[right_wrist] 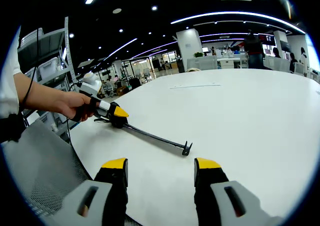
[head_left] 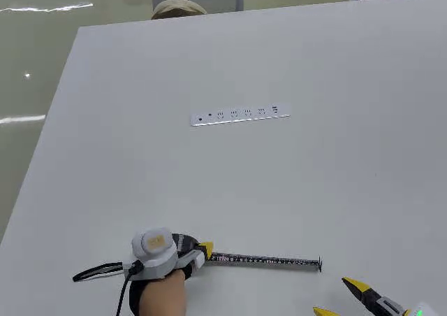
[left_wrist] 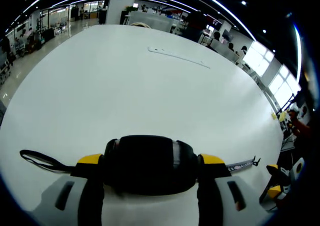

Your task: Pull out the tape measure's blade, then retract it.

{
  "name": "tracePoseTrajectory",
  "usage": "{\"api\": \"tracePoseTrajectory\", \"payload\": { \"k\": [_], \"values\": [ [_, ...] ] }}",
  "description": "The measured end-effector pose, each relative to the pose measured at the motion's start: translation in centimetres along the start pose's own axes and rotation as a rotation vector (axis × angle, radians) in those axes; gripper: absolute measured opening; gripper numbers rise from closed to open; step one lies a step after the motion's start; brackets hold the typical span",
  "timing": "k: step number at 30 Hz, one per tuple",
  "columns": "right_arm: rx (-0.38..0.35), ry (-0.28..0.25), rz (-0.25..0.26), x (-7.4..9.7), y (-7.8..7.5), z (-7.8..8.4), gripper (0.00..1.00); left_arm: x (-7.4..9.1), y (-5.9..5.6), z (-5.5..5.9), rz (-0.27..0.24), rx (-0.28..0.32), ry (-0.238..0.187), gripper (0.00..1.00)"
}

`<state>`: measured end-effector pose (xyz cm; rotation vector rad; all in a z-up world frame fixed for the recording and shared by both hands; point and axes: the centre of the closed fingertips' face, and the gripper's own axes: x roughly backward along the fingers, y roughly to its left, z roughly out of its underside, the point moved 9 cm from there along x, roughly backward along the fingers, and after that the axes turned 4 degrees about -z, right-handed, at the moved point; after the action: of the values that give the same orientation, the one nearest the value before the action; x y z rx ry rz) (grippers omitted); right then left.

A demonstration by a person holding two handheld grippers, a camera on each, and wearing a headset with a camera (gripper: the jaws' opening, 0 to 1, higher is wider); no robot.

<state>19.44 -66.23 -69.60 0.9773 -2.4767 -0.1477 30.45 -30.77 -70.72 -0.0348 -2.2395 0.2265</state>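
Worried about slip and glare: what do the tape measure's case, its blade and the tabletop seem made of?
Case, held in the left claw: black, dull, likely plastic or rubber-coated. Blade: thin flat dark strip with printed marks and an end hook, probably coated steel. Tabletop: white, smooth, low sheen, perhaps laminate; cannot tell for sure.

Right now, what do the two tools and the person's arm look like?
Both tools match: grey bodies, black jaws capped in yellow. The left tool carries a rounded pale-grey housing with a yellowish disc on top, and a black cable runs from it. The right tool shows a small green light in the head view. A white sleeve covers the upper arm.
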Motion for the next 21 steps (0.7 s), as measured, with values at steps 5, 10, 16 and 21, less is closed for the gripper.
{"api": "tracePoseTrajectory", "payload": {
  "k": [5,10,16,21],
  "values": [
    [0.000,-0.001,-0.002,-0.04,0.01,-0.02,0.53,-0.01,-0.04,-0.03,-0.014,-0.003,0.007,0.73],
    [0.001,-0.002,-0.001,0.00,-0.04,-0.03,0.53,0.09,-0.12,-0.01,-0.019,-0.015,0.015,0.73],
    [0.000,0.000,-0.003,-0.03,-0.09,0.01,0.53,-0.07,-0.01,0.03,-0.019,-0.022,0.017,0.73],
    [0.003,0.006,-0.009,-0.29,-0.37,0.00,0.53,0.14,-0.12,0.03,-0.018,-0.026,0.015,0.73]
  ]
}}
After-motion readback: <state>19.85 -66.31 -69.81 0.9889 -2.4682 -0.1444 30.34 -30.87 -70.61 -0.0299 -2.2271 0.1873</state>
